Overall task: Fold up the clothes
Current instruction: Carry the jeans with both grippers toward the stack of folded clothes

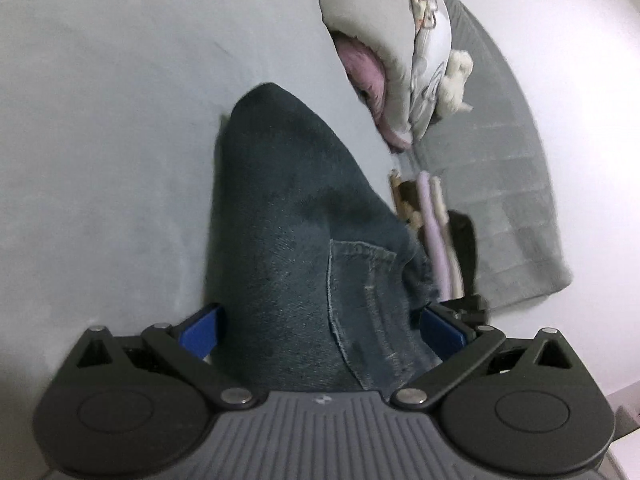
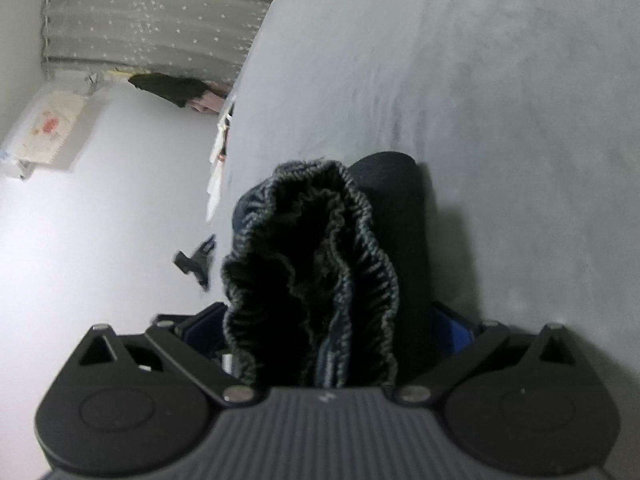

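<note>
Jeans held over a grey bed by both grippers.
Left view: the left gripper (image 1: 320, 328) clamps the jeans (image 1: 292, 216) above the sheet (image 1: 100, 140); a quilt (image 1: 384, 40) and rug (image 1: 500, 160) lie beyond. Right view: the right gripper (image 2: 324, 332) pinches their waistband (image 2: 308, 264); only here a curtain (image 2: 160, 12) shows.

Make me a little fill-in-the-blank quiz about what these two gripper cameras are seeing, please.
1. Both grippers hold a dark blue pair of ______.
2. In the left wrist view, the denim between the left gripper fingers shows a stitched back ______.
3. In the right wrist view, the right gripper pinches the gathered elastic ______ of the garment.
4. Beyond the jeans in the left view, a rumpled quilt lies over something ______ in colour.

Missing words: jeans; pocket; waistband; pink
</note>
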A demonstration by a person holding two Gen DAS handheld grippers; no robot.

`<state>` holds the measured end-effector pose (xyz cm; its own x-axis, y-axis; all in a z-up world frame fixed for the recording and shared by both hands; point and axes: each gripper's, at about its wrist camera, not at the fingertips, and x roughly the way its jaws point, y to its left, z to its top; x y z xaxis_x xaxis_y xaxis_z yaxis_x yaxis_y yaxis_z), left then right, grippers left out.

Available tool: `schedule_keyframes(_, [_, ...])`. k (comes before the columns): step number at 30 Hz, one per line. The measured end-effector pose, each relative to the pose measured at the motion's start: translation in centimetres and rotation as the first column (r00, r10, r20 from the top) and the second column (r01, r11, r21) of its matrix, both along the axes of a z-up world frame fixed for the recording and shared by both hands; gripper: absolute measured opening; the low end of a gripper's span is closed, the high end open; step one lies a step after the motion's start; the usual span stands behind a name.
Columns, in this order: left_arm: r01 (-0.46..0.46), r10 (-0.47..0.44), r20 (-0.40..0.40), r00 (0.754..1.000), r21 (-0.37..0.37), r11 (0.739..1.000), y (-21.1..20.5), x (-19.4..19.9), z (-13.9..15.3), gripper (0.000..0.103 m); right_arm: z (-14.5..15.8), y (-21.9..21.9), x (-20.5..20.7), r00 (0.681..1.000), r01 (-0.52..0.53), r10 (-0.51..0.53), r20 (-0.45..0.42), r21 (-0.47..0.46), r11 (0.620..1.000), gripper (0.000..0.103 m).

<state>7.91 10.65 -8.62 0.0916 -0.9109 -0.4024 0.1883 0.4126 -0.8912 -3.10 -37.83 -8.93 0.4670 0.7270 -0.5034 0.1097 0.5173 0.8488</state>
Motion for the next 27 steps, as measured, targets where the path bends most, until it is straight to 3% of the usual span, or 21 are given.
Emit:
schedule_keyframes(7, [-0.016, -0.003, 0.210, 0.978, 0.090, 0.996, -1.3, -2.4, 0.7, 0.103, 0.6, 1.0, -0.7, 0.999, -0.007, 0.010, 0.050, -0.052, 0.999, 0.103])
schedule_keyframes(13, [-0.031, 0.025, 0.158, 0.987, 0.036, 0.999, -0.5, -1.2, 0.5, 0.103, 1.2, 1.6, -2.1, 0.993, -0.007, 0.016, 0.117, -0.072, 0.997, 0.103])
schedule_keyframes(18, [-0.003, -0.004, 0.118, 0.993, 0.062, 0.998, -1.2, -1.1, 0.6, 0.103, 2.4, 3.2, -3.1, 0.990, -0.014, 0.037, 0.135, -0.169, 0.985, 0.103])
schedule_keyframes(21, [-0.031, 0.028, 0.070, 0.997, 0.047, 0.998, -1.3, -0.9, 0.4, 0.101, 3.1, 4.0, -3.3, 0.992, -0.014, 0.040, 0.123, -0.207, 0.978, 0.103])
schedule_keyframes(27, [-0.061, 0.053, 0.119, 0.991, 0.062, 0.996, -2.8, -1.7, 0.4, 0.098, 3.2, 4.0, -3.9, 0.995, 0.030, -0.012, 0.094, -0.191, 0.981, 0.103])
